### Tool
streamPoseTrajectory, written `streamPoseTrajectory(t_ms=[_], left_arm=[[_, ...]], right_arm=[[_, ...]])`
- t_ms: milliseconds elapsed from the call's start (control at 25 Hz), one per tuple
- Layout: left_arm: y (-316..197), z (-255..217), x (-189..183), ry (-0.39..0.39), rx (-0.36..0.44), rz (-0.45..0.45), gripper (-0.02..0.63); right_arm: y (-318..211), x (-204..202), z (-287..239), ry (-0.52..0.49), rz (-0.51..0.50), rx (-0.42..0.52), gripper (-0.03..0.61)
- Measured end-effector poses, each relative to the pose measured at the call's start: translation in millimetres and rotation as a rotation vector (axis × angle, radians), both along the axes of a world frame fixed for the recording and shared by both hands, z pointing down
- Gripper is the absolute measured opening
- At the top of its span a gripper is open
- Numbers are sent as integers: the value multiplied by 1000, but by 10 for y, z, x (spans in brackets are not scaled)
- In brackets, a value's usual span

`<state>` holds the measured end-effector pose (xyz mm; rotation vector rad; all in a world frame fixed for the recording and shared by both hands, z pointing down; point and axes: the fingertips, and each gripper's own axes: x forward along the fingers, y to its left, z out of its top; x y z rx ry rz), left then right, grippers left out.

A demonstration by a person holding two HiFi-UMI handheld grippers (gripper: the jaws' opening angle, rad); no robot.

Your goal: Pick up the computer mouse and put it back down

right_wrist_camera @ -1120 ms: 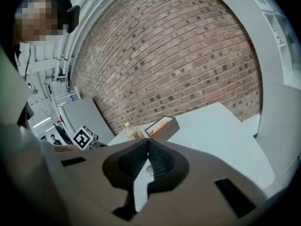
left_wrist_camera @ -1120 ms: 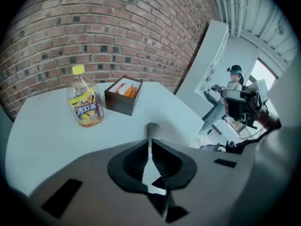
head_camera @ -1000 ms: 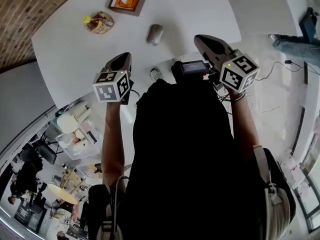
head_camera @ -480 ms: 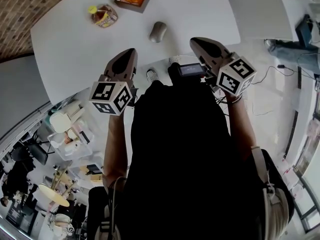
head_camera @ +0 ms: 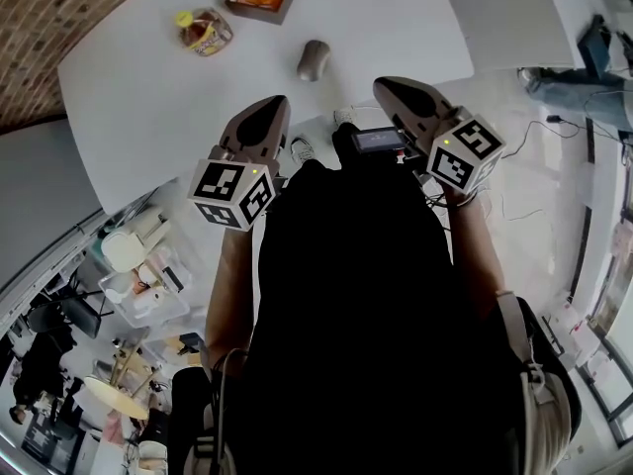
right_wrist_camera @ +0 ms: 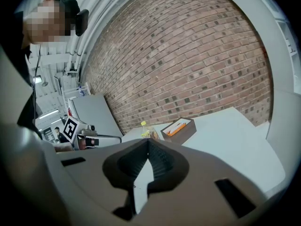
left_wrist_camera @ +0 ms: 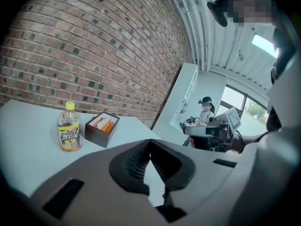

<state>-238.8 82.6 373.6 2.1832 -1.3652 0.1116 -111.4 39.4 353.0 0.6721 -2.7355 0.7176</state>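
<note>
My left gripper (head_camera: 273,103) has just risen beside my right gripper (head_camera: 383,84) at the white surface's (head_camera: 138,97) near edge. Both jaws are clenched empty, and the grey rounded computer mouse (head_camera: 314,59) lies ahead, unheld.

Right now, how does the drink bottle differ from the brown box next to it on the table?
The bottle is tall, narrow and round; the box is low, wide and rectangular. The bottle is clear with a yellow cap and label; the box is dark brown with orange contents. The bottle is capped; the box is open on top. Both stand upright, side by side on the white table.
</note>
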Motion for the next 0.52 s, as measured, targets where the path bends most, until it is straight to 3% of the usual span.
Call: streamPoseTrajectory(t_ms=[160,520], left_arm=[[32,-20,-12,31,7,14,14],[86,-48,5,24,13,41,14]], right_arm=[[55,15,-20,6,17,10,15],[166,58,-29,13,37,19,15]])
